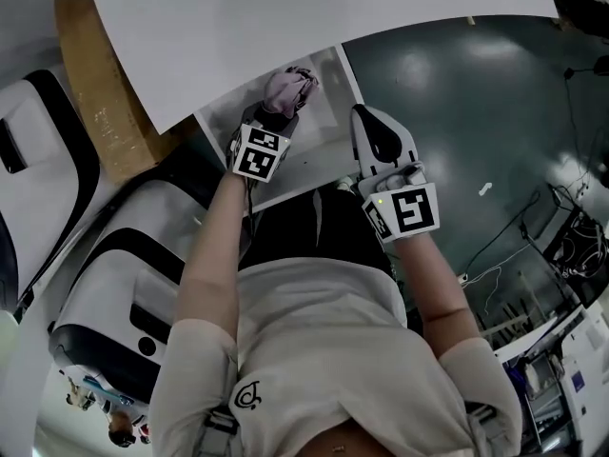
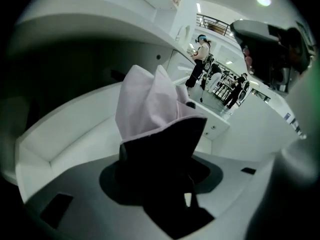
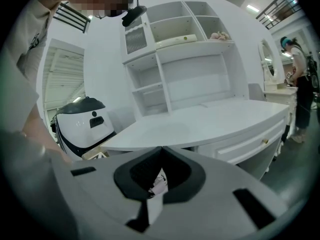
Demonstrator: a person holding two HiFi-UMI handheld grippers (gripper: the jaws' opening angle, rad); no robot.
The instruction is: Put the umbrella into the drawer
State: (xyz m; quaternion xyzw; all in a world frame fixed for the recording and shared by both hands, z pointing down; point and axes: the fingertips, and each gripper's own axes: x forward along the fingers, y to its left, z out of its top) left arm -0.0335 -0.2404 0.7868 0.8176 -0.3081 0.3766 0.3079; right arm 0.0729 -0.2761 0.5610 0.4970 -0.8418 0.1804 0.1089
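The umbrella (image 1: pixel 288 91), folded into a pale pink bundle with a dark lower part, sits over the open drawer (image 1: pixel 324 146), near its back left area under the edge of the desk top (image 1: pixel 285 17). The left gripper (image 1: pixel 271 120) has its jaws clamped on the umbrella: in the left gripper view the pink fabric rises straight out from between them, and the white inside of the drawer spreads out beyond it. Whether the umbrella touches the drawer floor cannot be told. The right gripper (image 1: pixel 364 114) is at the drawer's right side, just beside its wall. In the right gripper view its jaws are together, with only a small pinkish scrap showing low in the gap that is too small to identify. The drawer is white and pulled out toward the person, whose arms reach down to it from both sides. To the person's left, a wooden board (image 1: pixel 95 84) lies along the desk's edge, and a white and black machine (image 1: pixel 114 284) stands close by on the floor. Dark green flooring (image 1: pixel 457 93) spreads out to the right. The right gripper view looks across the white desk to its shelf unit (image 3: pixel 180 39), and another person (image 3: pixel 297 79) stands far off at the right.
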